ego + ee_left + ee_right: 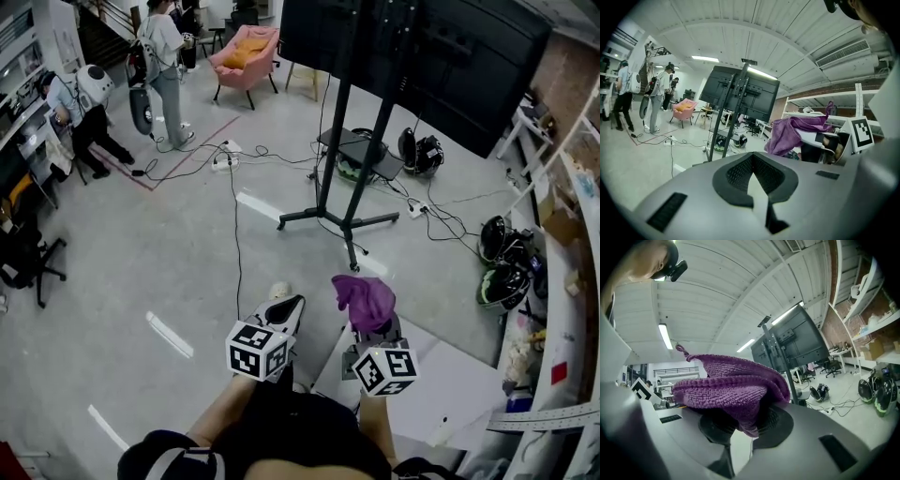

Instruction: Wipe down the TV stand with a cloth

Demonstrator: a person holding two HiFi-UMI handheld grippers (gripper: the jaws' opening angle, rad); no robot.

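Low in the head view, the right gripper [370, 319] clamps a bunched purple knitted cloth [364, 298], the left gripper [289, 304] beside it is closed and empty, and the tall black metal TV stand [335, 141] rises well apart, straight above, nearer the right.

Both forearms [223, 414] stretched forward side by side, short of the TV stand [349, 221], left gripper [284, 307] pointing toward it, jaws closed together on nothing, right gripper [373, 326] just beside, jaws clamped on a bunched purple cloth [364, 298]
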